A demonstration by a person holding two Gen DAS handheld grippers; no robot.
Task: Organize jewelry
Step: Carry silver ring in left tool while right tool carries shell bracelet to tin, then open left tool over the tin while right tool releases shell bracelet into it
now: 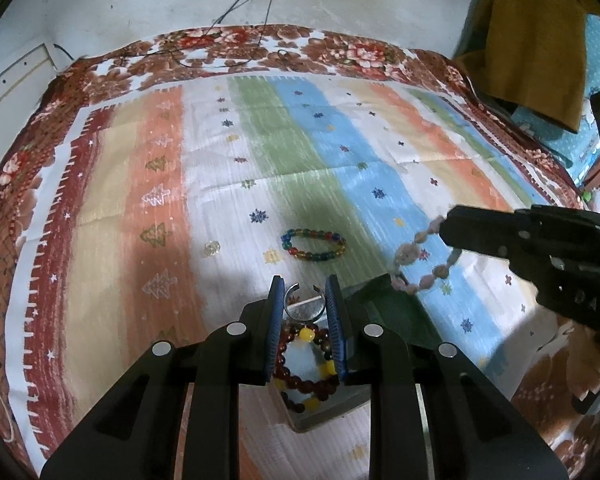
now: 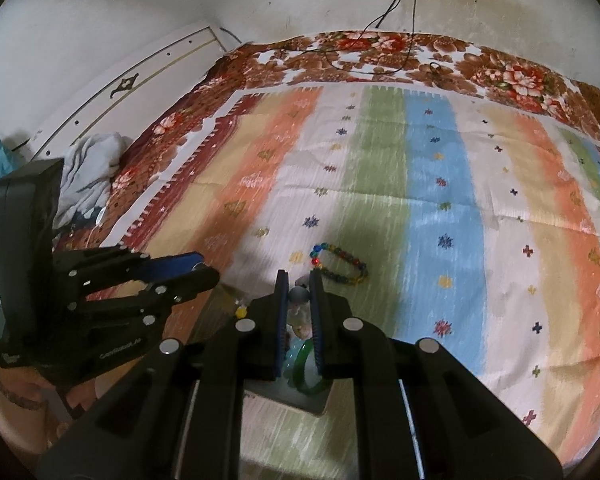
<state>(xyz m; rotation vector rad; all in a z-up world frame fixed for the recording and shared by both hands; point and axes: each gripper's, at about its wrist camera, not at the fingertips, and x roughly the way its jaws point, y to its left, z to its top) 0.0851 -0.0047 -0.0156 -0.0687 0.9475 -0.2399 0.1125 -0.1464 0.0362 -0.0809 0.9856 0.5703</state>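
A multicoloured bead bracelet (image 1: 313, 245) lies on the striped cloth; it also shows in the right wrist view (image 2: 340, 263). My left gripper (image 1: 303, 290) is open above a small tray (image 1: 320, 416) that holds a brown-and-yellow bead bracelet (image 1: 305, 364) and a silver open ring (image 1: 304, 306). My right gripper (image 2: 299, 280) is shut on a pale pink bead bracelet (image 1: 424, 264), which hangs from its fingers (image 1: 476, 234) just right of the tray. In the right wrist view a pale bead (image 2: 299, 294) sits between the pads above a green bangle (image 2: 305, 372).
A small clear bead (image 1: 211, 248) lies on the cloth left of the multicoloured bracelet. A mustard cloth (image 1: 536, 40) hangs at the far right. A grey crumpled cloth (image 2: 90, 172) lies at the bed's left edge. Black cables (image 1: 240, 20) run down the wall.
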